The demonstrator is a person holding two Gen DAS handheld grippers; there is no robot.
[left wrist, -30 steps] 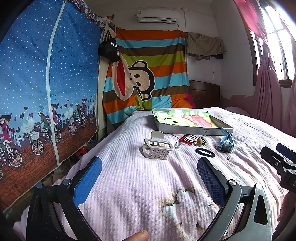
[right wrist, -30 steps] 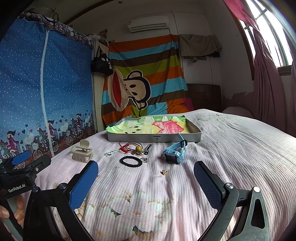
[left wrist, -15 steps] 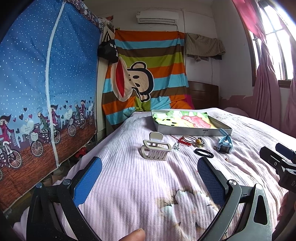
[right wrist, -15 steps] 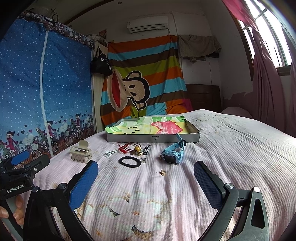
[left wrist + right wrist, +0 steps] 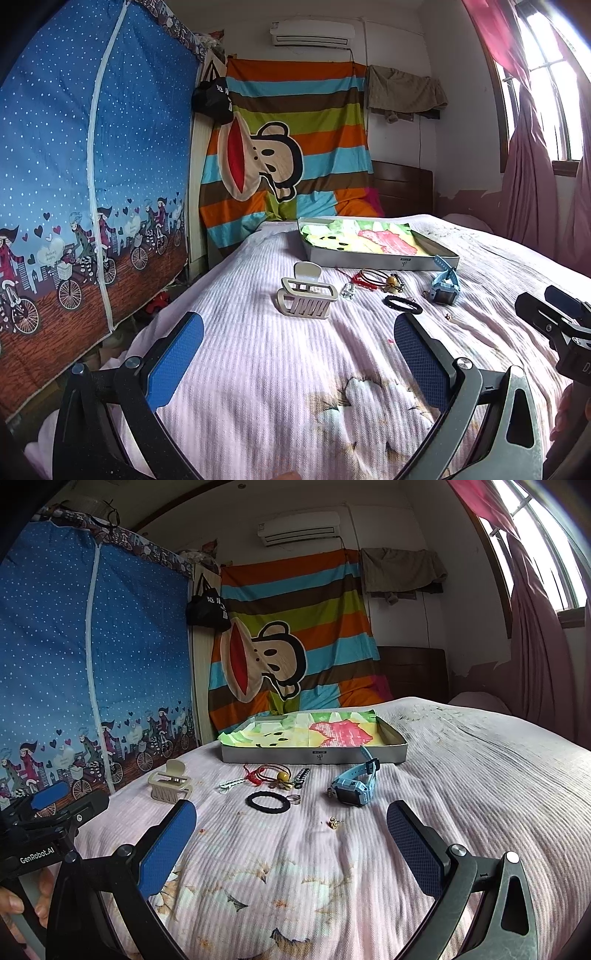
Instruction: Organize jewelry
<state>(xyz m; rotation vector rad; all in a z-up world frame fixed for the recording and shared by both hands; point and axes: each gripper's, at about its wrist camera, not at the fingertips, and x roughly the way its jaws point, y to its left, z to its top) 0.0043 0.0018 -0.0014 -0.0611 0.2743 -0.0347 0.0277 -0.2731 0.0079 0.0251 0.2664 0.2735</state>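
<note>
Both your grippers are wide open and hold nothing: left gripper [image 5: 299, 347], right gripper [image 5: 291, 834], each hovering over the bedspread [image 5: 461, 775] short of the items. All pieces lie ahead of the jaws, in a loose row in front of the tray [image 5: 314, 755], which looks free of jewelry. The hair claw [image 5: 306, 295] is dead ahead of the left gripper, long axis crosswise to the fingers, so the left is nearer. The right is nearer the black hair tie [image 5: 267, 802], blue watch [image 5: 352, 784] and small gold earring [image 5: 334, 822]. Count: one claw, one tie, one watch, one earring, one tray; the red cord tangle [image 5: 266, 773] is too cluttered to count.
</note>
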